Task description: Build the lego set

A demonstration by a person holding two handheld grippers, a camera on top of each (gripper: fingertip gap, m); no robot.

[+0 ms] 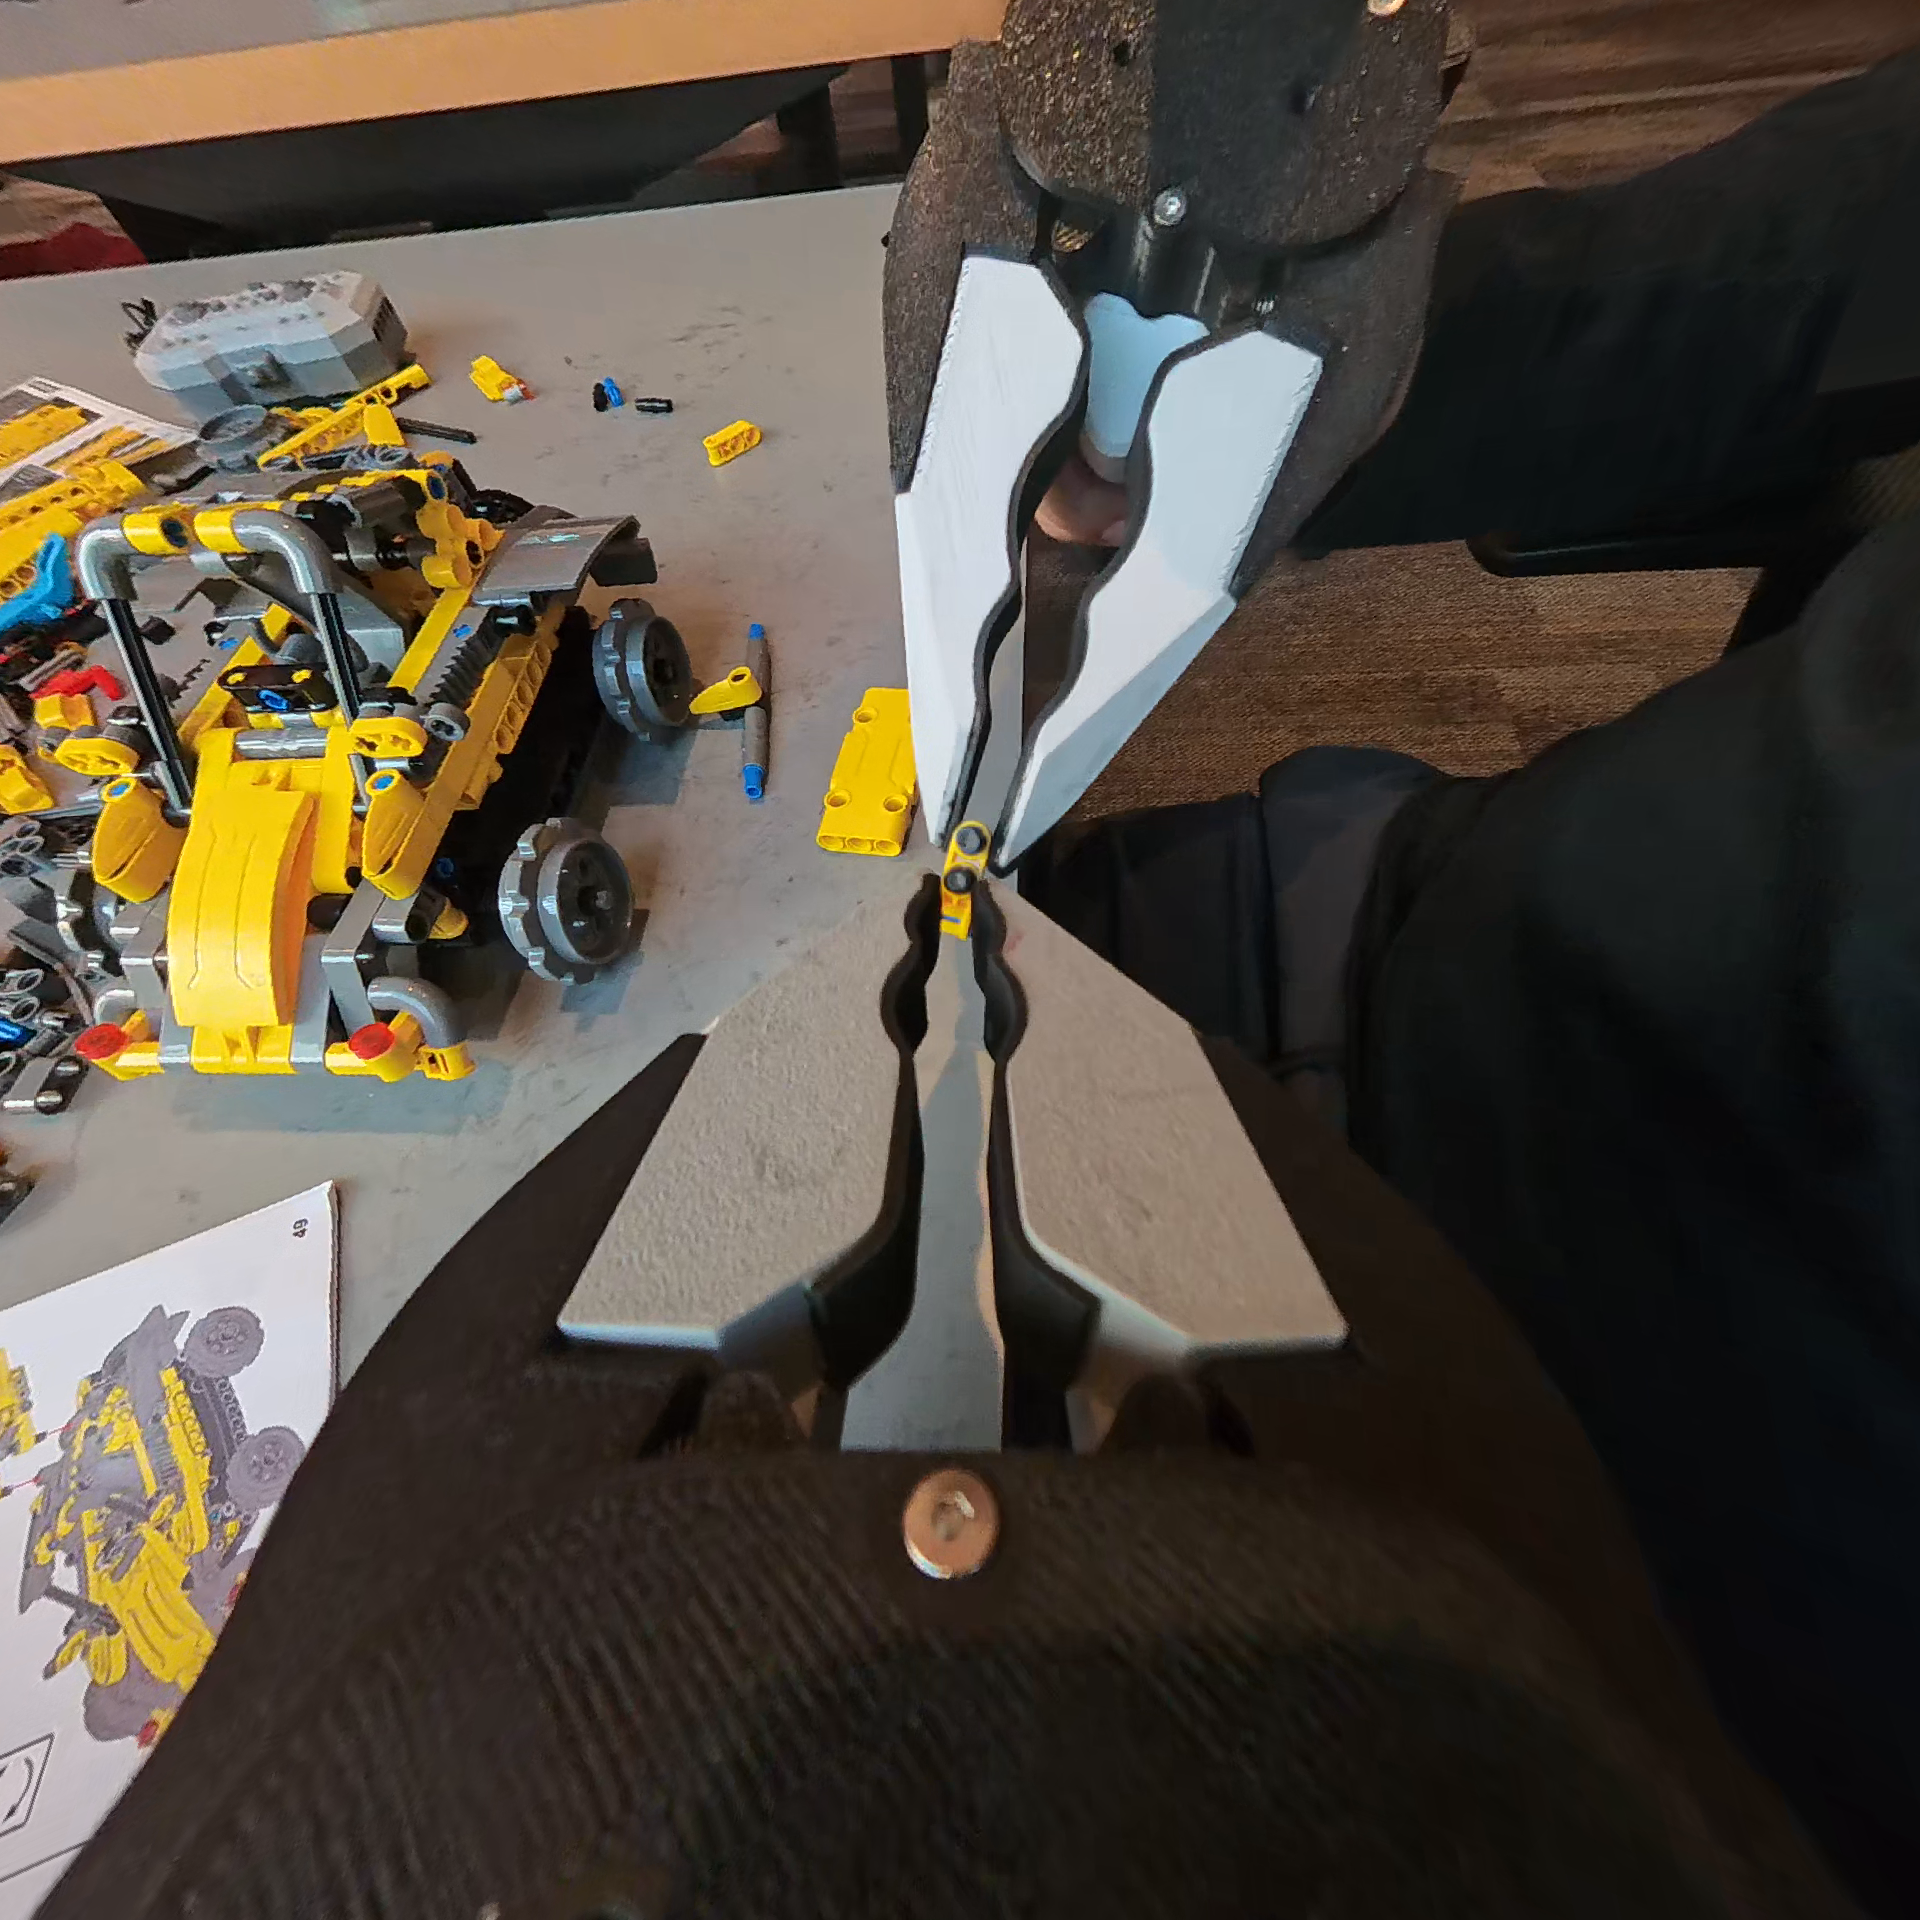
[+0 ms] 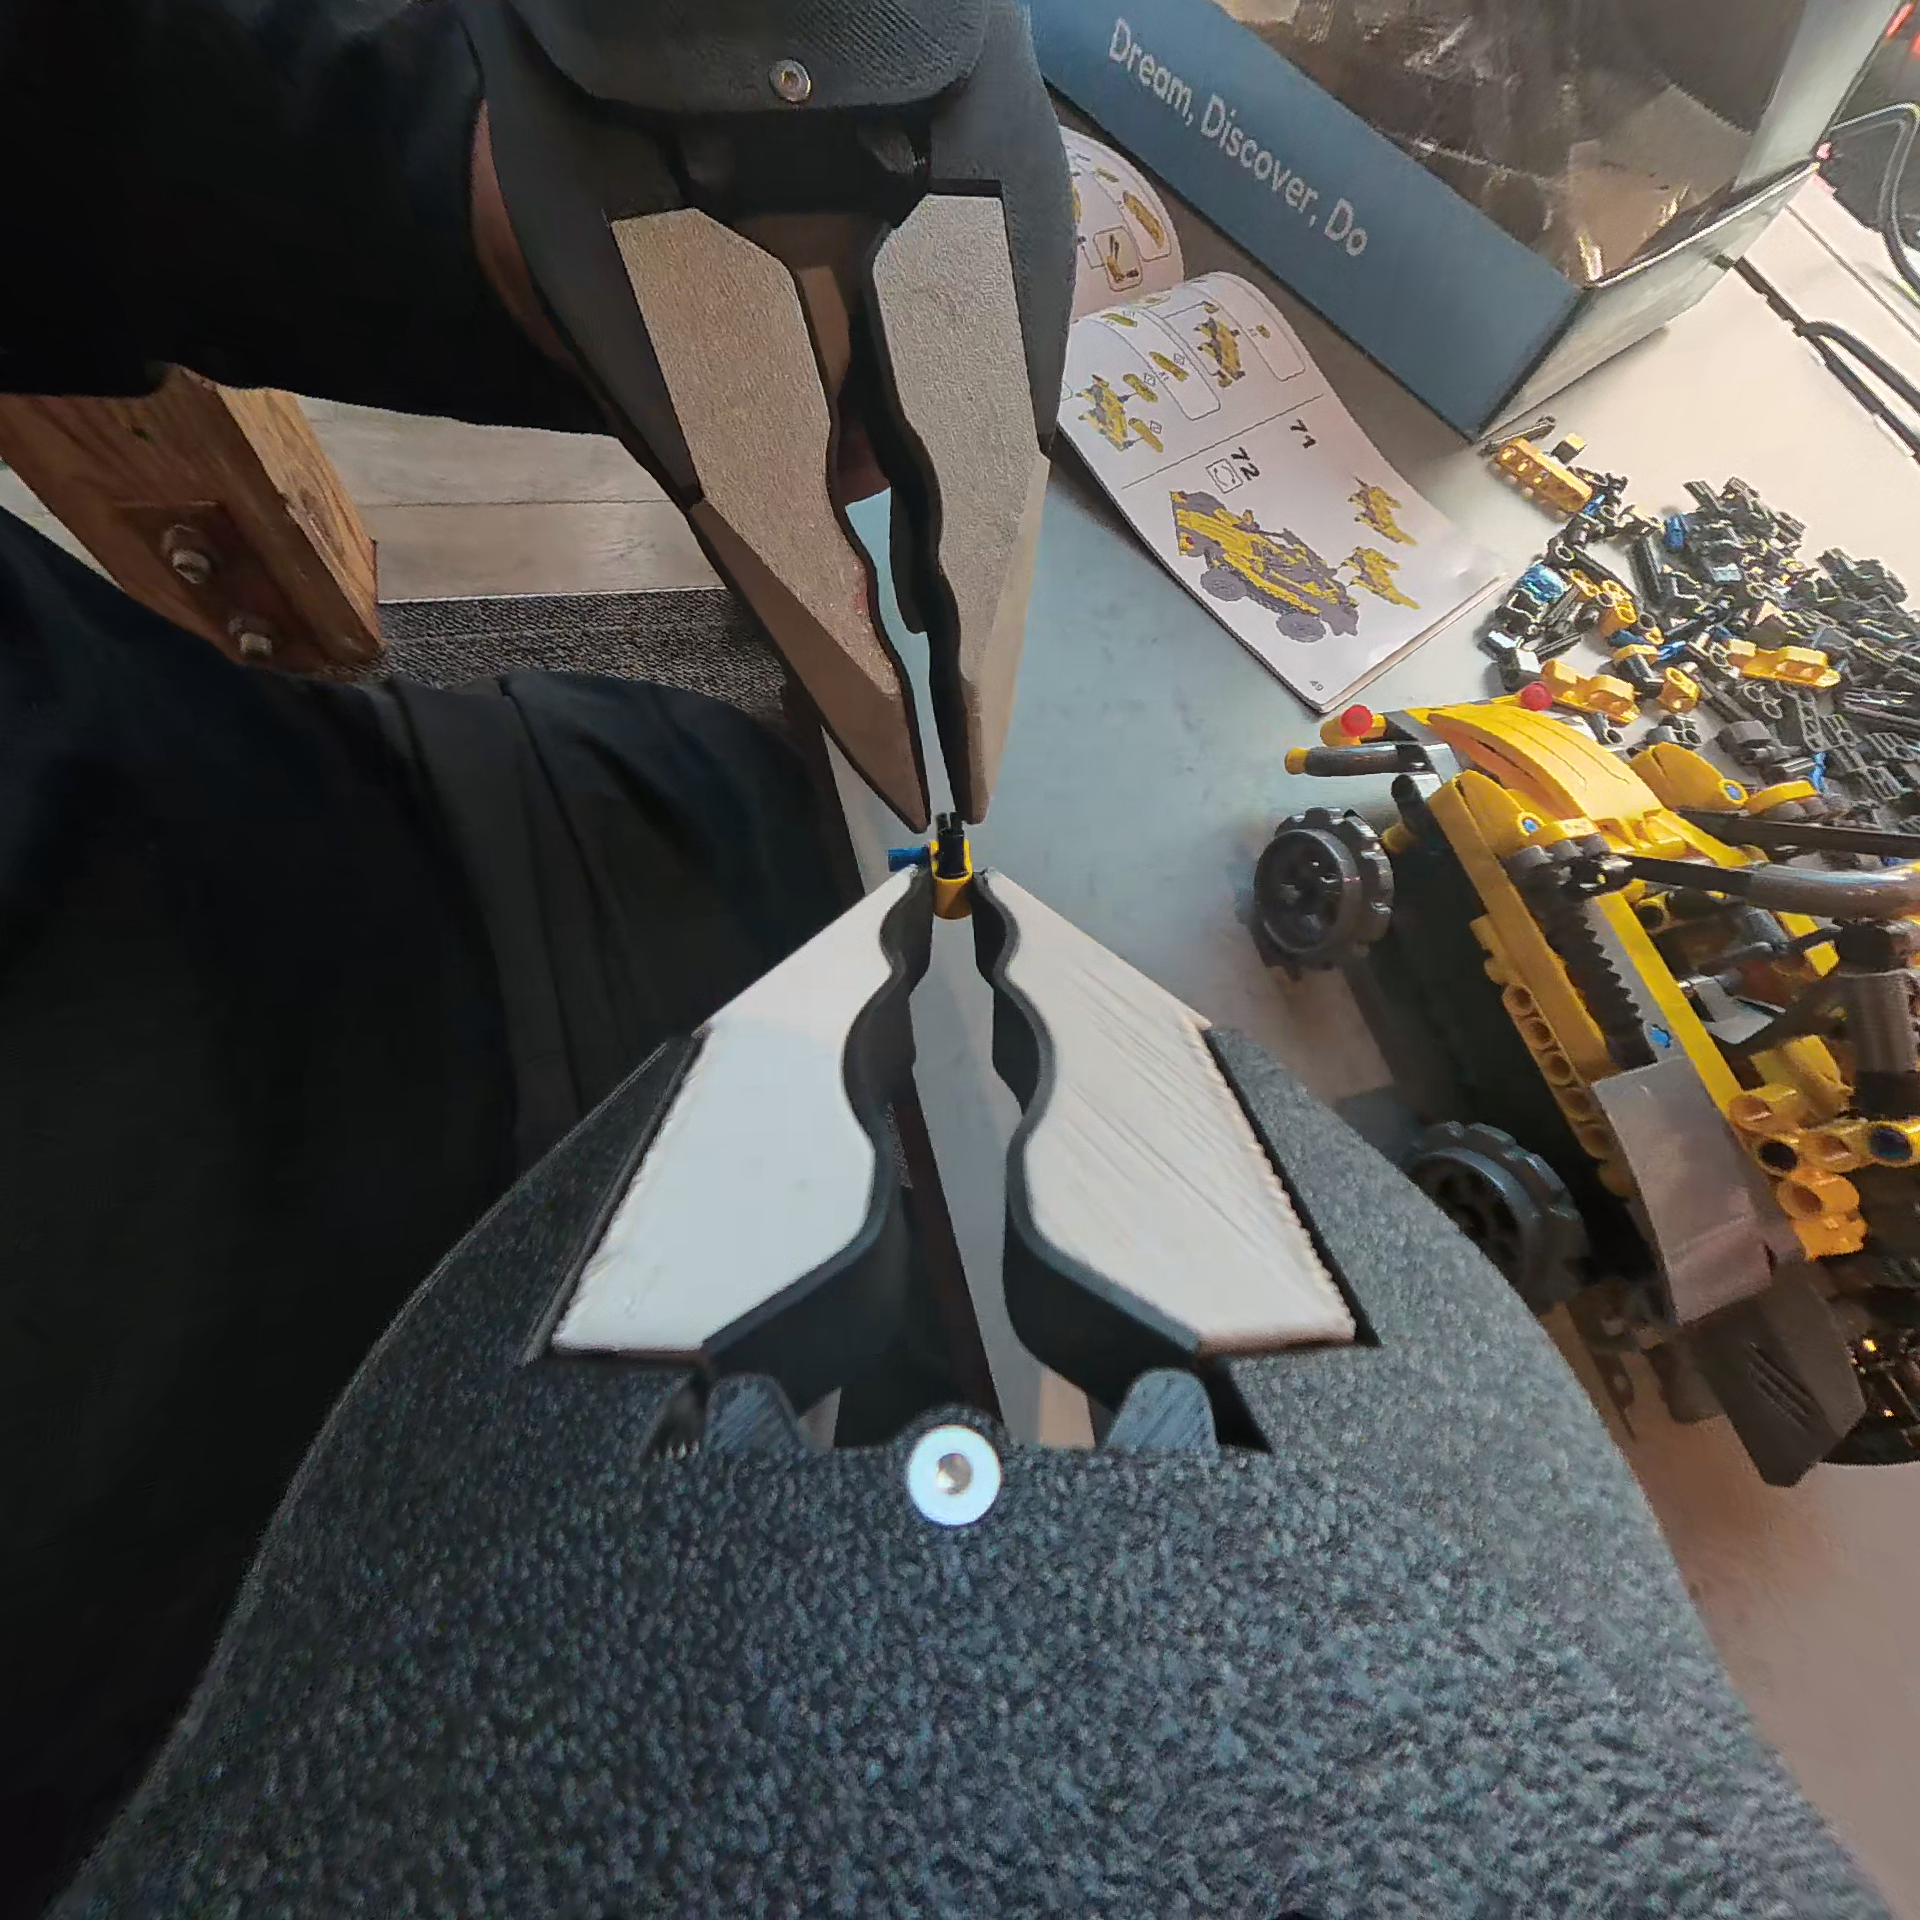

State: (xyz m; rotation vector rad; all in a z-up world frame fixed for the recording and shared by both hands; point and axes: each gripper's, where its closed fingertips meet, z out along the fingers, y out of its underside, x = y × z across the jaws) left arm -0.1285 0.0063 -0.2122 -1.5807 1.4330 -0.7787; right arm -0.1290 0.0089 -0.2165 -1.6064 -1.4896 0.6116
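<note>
Near the middle of both views, the left gripper [image 1: 961, 920] and the right gripper [image 2: 951, 883] are meeting tip to tip just off the edge of the grey table [image 1: 675, 312]. Each is pinching, with its jaws nearly pressed together, an opposite end of one small yellow piece [image 1: 961, 883] carrying black and blue pins. The half-built yellow toy vehicle [image 1: 312, 779] is standing on the table well apart at the left wrist view's left, with an open booklet [image 1: 156, 1455] lying at lower left.

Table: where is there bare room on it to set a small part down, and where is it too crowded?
The grey table is bare between the yellow vehicle model and the open instruction booklet, and also beyond the flat yellow panel toward the far edge. It is crowded around the pile of loose parts.
</note>
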